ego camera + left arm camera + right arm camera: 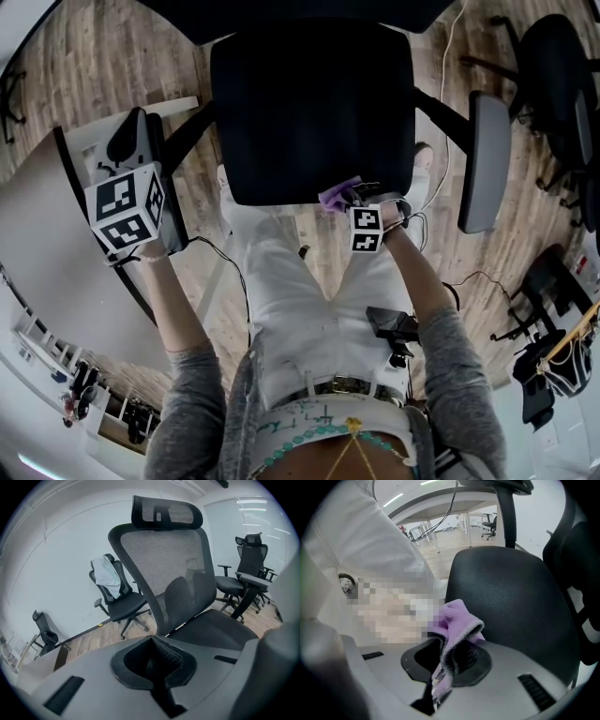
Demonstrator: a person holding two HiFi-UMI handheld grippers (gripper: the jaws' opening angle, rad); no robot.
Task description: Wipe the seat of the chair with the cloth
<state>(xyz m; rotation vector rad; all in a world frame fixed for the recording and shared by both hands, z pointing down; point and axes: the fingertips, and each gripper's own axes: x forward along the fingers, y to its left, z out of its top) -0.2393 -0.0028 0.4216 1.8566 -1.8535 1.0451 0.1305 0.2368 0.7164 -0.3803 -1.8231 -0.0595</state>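
Observation:
The black office chair's seat (309, 108) lies just ahead of me in the head view and fills the right gripper view as a dark cushion (506, 597). My right gripper (349, 195) sits at the seat's near right corner, shut on a purple cloth (336, 194). The cloth (457, 620) bunches up between its jaws and rests against the seat's edge. My left gripper (127, 150) is held off to the left of the chair, away from the seat; its jaws are closed together with nothing in them (157, 665). It faces the mesh backrest (164, 569).
The chair's right armrest (486, 159) stands beside the seat. A white desk (47, 253) lies at the left. More office chairs stand at the right (562, 84) and behind (117, 597). Cables trail over the wooden floor (525, 244). My legs in white trousers (309, 281) stand close to the seat's front.

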